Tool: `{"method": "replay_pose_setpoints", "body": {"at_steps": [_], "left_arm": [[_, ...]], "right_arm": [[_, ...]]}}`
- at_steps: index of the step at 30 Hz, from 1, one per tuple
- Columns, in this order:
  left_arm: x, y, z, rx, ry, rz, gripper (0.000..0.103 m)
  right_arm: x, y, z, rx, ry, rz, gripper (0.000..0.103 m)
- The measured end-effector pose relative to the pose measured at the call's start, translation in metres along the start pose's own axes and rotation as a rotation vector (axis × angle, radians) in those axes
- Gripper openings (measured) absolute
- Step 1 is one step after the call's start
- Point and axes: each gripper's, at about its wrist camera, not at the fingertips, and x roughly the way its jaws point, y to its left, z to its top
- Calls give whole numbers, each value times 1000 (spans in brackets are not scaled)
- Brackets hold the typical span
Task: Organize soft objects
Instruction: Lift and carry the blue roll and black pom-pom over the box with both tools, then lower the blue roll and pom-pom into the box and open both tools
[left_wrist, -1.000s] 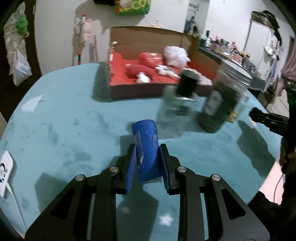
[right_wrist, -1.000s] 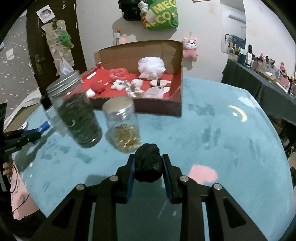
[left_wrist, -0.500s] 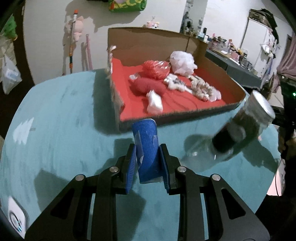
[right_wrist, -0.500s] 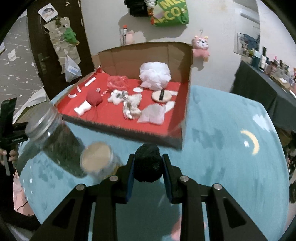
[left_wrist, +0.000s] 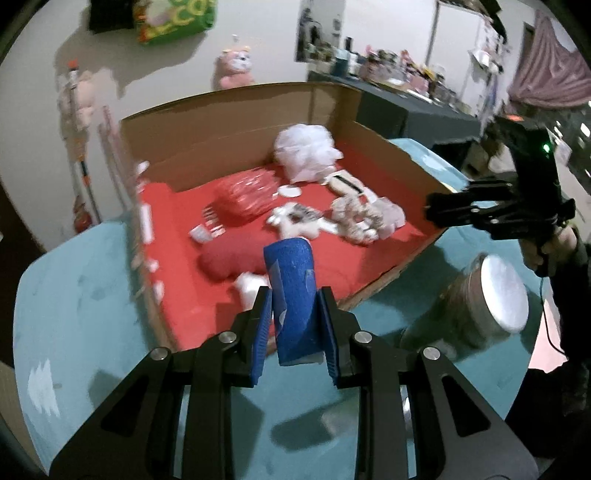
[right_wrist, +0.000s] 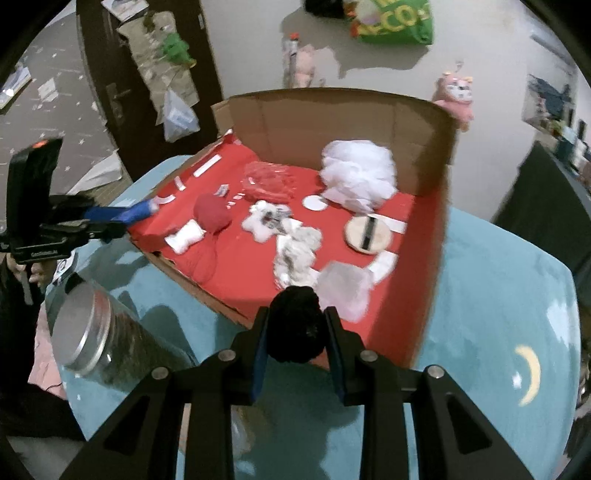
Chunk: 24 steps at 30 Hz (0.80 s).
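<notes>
Pinched between my left gripper's (left_wrist: 294, 325) pads is a blue foam roll (left_wrist: 293, 299), low centre of its frame. My right gripper (right_wrist: 296, 334) squeezes a black pom-pom (right_wrist: 298, 325) at the near edge of the red-lined cardboard box (right_wrist: 439, 236), low centre.

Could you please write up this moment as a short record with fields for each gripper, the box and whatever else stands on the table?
left gripper: shut on a blue roll, near the box's front edge
right gripper: shut on a black ball, over the box's near edge
box: open cardboard, red lining, holds a white puff, a red ball and other soft bits
table: teal cloth
beside box: a jar with a metal lid
</notes>
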Motion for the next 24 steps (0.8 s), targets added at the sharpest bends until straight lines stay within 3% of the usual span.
{"method": "replay_pose_setpoints", "body": {"at_steps": [10,16,24], "left_arm": [[74,-31,52,82,167,-85,24],[102,-33,60,88,238,-100,24],[119,-33,60,103,279,-80,24]], "right_arm": [[61,13,43,-69,167,187,31],[86,4,48,-25,247,240,31],[94,5,50,-17,279,258,31]]}}
